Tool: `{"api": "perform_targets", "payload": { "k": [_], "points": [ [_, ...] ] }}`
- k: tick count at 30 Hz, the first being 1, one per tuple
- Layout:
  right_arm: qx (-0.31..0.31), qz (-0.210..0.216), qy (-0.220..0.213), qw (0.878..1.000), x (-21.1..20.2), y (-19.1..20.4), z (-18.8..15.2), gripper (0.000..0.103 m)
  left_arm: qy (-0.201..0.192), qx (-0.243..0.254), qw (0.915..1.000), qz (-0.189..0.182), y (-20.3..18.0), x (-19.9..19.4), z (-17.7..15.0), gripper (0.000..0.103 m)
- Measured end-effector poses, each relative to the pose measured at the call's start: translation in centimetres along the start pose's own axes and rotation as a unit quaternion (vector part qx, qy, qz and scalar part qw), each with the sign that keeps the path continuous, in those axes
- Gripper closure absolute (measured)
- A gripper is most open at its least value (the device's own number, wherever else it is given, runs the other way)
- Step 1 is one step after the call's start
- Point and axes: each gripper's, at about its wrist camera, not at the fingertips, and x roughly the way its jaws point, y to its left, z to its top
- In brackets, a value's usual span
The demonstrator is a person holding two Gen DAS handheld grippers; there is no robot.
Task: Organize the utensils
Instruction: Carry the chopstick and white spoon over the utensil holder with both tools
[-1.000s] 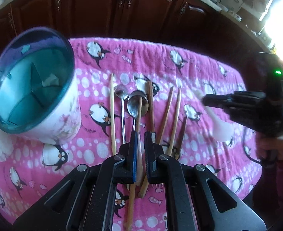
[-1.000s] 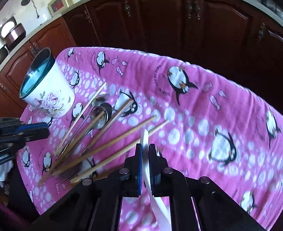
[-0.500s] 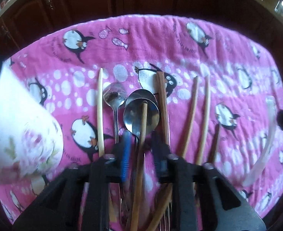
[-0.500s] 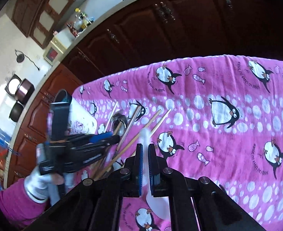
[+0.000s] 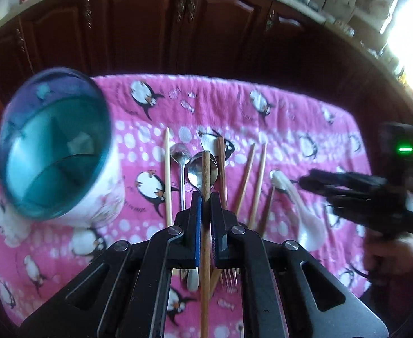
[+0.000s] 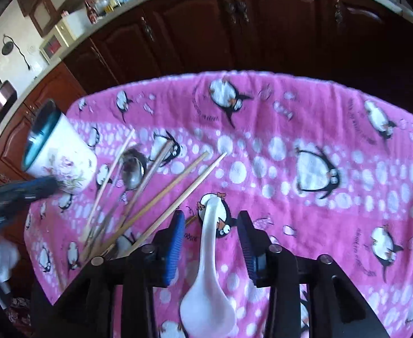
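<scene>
My left gripper (image 5: 205, 197) is shut on a brown wooden chopstick (image 5: 205, 174) and holds it above the row of utensils. Below it lie metal spoons (image 5: 199, 172), a fork (image 5: 229, 277) and several more chopsticks (image 5: 258, 174). The white floral holder cup (image 5: 57, 152) with a teal inside stands at the left. My right gripper (image 6: 210, 225) is open, its jaws on either side of a white ceramic spoon (image 6: 209, 276) that lies on the cloth. The white spoon (image 5: 305, 214) and right gripper (image 5: 344, 186) also show in the left wrist view.
A pink penguin-print cloth (image 6: 305, 129) covers the table. Dark wooden cabinets (image 5: 150, 28) stand behind it. The cup (image 6: 60, 157), chopsticks (image 6: 178, 186) and left gripper (image 6: 15, 197) show at the left in the right wrist view.
My right gripper has opened and the white spoon now lies on the cloth between its jaws. My left gripper has lifted with the chopstick.
</scene>
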Motion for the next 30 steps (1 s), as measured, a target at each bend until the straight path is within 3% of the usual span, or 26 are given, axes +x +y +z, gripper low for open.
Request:
{"api": "perform_targets", "payload": {
  "k": [3,5,8,11,20,26,30],
  "points": [
    [-0.001,-0.016,0.043,0.999,2.8,0.2,0.3,0.067,-0.013,-0.009,0.9998,-0.008,0.3,-1.9,-0.4,0.099],
    [-0.001,-0.020,0.054,0.998,3.8,0.2,0.2,0.090,-0.019,-0.011,0.9997,-0.011,0.5,-3.0,-0.8,0.099],
    [0.000,-0.011,0.039,0.999,2.5,0.3,0.3,0.091,-0.031,-0.016,0.9992,-0.016,0.7,-4.9,-1.2,0.099],
    [-0.003,-0.001,0.006,1.000,-0.8,0.3,-0.3,0.091,-0.049,-0.023,0.9981,-0.029,1.2,-7.1,-1.5,0.099],
    [0.016,0.084,-0.082,0.993,-8.7,2.6,0.6,0.091,-0.106,-0.029,0.9924,-0.055,2.0,-12.9,-0.2,0.099],
    [-0.016,0.145,-0.146,0.979,-11.5,9.0,3.7,0.091,-0.146,-0.037,0.9876,-0.045,3.6,-16.7,1.8,0.099],
    [-0.023,0.169,-0.180,0.969,-11.3,13.0,6.0,0.091,-0.186,-0.036,0.9818,-0.013,5.1,-19.7,3.8,0.099]
  ]
}}
